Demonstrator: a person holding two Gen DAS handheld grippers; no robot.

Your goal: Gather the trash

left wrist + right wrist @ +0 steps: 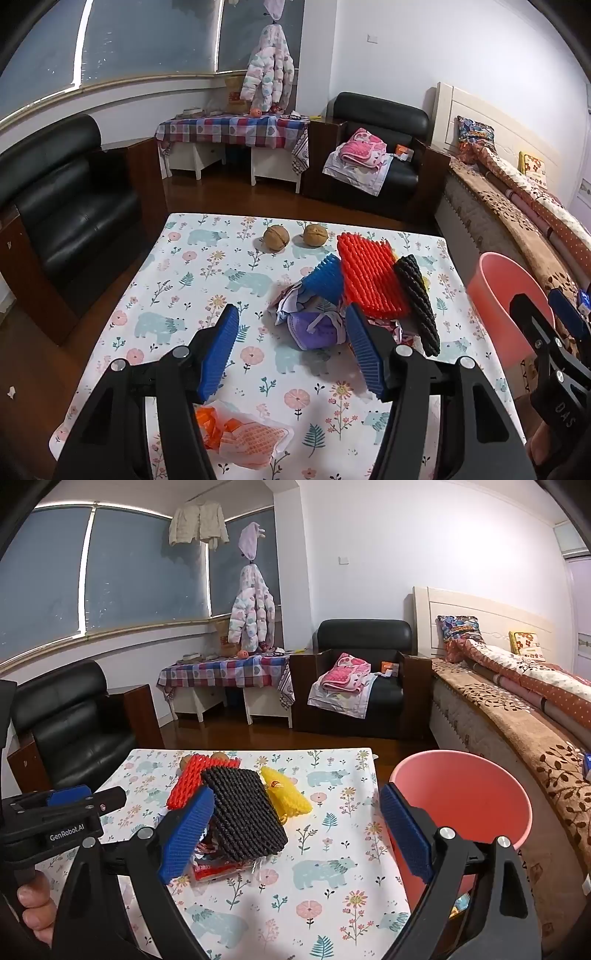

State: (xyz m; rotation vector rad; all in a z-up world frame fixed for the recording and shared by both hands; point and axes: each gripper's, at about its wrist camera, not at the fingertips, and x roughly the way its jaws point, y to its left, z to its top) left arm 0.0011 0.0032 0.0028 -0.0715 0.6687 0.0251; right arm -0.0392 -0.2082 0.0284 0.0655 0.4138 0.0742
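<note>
Left claw point(291, 347) open, tilted down over table point(192, 280); right claw point(295, 834) wide open, empty

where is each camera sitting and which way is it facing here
Left wrist: sits on the left claw, looking forward and down over the floral table at the trash pile; its open blue fingers frame a purple wad; the right claw shows at the right edge.
Right wrist: sits on the right claw, open, facing the black foam net and pink bin; the left claw and a hand show at left.
Shared: table, red net, black net, bin, armchairs, bed.
</note>
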